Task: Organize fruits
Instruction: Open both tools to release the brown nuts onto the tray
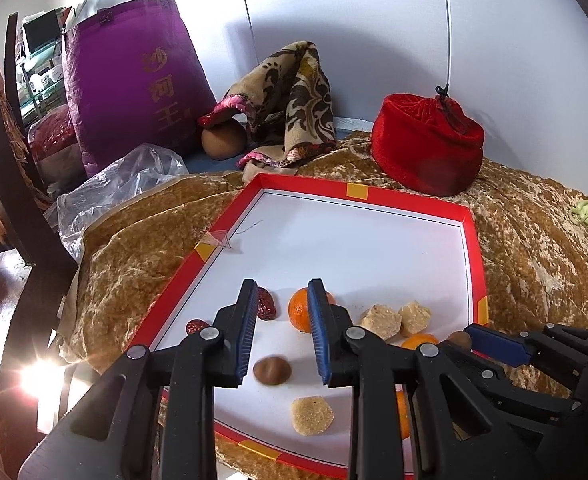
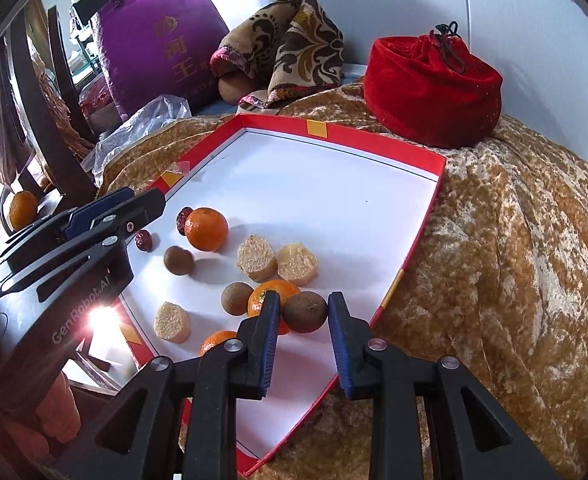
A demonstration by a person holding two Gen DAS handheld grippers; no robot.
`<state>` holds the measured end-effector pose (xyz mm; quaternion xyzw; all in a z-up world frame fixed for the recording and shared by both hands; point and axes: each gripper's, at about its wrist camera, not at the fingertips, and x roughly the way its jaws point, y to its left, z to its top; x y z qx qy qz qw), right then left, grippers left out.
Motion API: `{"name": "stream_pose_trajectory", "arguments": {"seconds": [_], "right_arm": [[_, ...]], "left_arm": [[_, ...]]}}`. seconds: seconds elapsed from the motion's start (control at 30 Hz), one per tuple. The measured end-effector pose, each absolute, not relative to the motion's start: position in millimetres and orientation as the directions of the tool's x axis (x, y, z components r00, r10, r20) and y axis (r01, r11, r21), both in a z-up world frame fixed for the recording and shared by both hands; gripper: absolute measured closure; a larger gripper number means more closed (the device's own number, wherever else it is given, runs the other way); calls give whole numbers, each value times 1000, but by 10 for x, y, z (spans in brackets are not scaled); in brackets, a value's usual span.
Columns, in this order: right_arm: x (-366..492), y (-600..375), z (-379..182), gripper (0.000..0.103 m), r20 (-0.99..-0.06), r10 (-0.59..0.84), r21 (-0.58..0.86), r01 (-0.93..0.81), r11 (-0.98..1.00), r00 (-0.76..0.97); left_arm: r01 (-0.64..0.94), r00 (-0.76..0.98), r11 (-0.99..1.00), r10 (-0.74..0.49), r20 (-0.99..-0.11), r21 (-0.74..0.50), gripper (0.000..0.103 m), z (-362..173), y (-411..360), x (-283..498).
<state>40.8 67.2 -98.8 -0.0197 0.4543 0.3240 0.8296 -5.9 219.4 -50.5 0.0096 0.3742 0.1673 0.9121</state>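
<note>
A red-rimmed white tray (image 1: 374, 240) (image 2: 334, 184) holds tangerines, brown round fruits, red dates and pale cut chunks. My left gripper (image 1: 282, 292) is open above the tray's near left; a brown fruit (image 1: 272, 370) lies between its fingers, blurred and apart from both, and a tangerine (image 1: 300, 310) sits just behind the right finger. Two red dates (image 1: 266, 304) lie at the left finger. My right gripper (image 2: 304, 302) is open around a brown round fruit (image 2: 305, 312), with a tangerine (image 2: 268, 296) behind its left finger. The left gripper also shows in the right wrist view (image 2: 134, 200).
The tray lies on a golden-brown blanket (image 2: 494, 260). A red velvet pouch (image 1: 426, 144) stands behind the tray, a patterned cloth (image 1: 290, 104) and purple bag (image 1: 134, 80) at back left, a plastic bag (image 1: 126, 180) at left. A dark chair (image 2: 34, 92) and another tangerine (image 2: 23, 209) are left.
</note>
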Motion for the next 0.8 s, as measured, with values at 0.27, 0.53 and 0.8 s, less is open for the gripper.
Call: {"name": "stream_pose_trajectory", "arguments": {"seconds": [0.27,0.53,0.8], "right_arm": [[373,652,-933,76,-758,517,244,-561,791,399],[233,544,-757,75,-729,513,203,-572,795,454],[81,370,-559,66,-693,499,154,-569,808,520]], "left_arm": [[-314,678,937,334,-655,153,60,-443,2179,-73],[-340,723,927,364,-588,156,31,-292,2125,-145],[-362,745,916,396,-537,172,21,-171,2057,-250]]}}
